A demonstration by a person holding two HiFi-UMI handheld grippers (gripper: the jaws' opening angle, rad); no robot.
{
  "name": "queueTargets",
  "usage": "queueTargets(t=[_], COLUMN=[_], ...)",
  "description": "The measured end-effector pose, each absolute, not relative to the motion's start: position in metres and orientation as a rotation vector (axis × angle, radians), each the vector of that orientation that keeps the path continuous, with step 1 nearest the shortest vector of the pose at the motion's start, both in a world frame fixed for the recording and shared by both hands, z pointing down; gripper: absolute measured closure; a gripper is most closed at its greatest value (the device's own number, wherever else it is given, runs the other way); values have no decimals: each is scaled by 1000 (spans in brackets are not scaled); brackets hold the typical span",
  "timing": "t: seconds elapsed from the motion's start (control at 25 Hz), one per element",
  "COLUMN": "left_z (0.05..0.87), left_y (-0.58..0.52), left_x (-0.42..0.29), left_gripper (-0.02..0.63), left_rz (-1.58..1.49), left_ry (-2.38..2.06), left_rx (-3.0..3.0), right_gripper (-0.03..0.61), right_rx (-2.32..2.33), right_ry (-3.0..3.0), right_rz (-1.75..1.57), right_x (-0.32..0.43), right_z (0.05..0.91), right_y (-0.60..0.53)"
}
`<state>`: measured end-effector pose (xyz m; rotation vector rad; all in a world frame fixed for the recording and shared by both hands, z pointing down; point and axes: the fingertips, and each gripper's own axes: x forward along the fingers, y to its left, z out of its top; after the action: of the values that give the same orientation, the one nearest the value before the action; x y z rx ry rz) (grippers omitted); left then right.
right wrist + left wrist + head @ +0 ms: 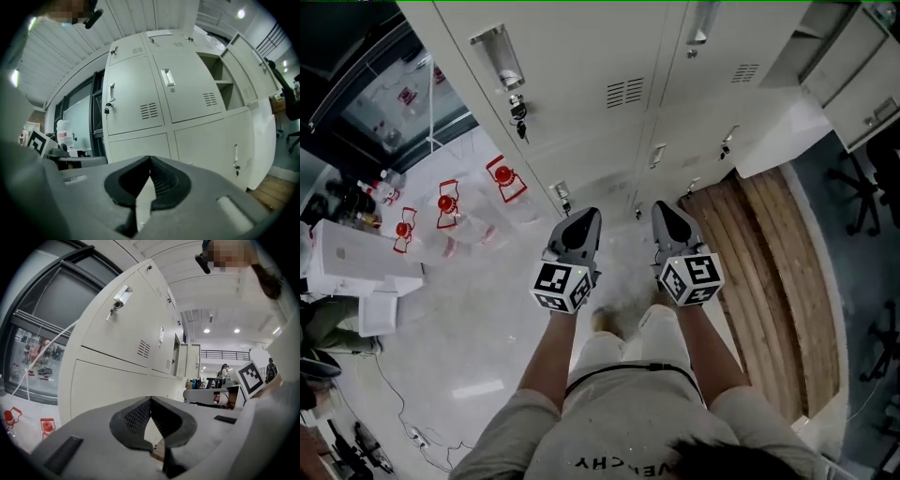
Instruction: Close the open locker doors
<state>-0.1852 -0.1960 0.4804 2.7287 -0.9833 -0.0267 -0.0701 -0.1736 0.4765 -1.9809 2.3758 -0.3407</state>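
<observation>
Facing shut lockers [581,84] with left gripper [587,219] and right gripper [665,213] both clenched on nothing, I judge the work unfinished: open locker doors [865,89] stand at two o'clock.

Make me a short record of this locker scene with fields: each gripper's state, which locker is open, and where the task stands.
left hand-held gripper: jaws together, nothing between them
right hand-held gripper: jaws together, empty, pointing at the lockers without touching them
open locker: upper row, right of the closed ones, shelves showing
door: swung out to the right of the open locker
closed locker: upper row, keys hanging at its lock
task status: the door is not yet touched
</observation>
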Motion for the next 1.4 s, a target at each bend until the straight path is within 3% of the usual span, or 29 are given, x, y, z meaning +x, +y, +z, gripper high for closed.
queueTargets(t=[1.4], left_z=[439], left_y=[-142], left_x=[251], left_gripper=[615], left_rz=[-46], left_ry=[-834], left_rx=[2771], right_gripper=[577], right_rx=[-2108], right_ry=[2276], right_rz=[-255], right_x=[386], right_z=[427], right_y=[-87])
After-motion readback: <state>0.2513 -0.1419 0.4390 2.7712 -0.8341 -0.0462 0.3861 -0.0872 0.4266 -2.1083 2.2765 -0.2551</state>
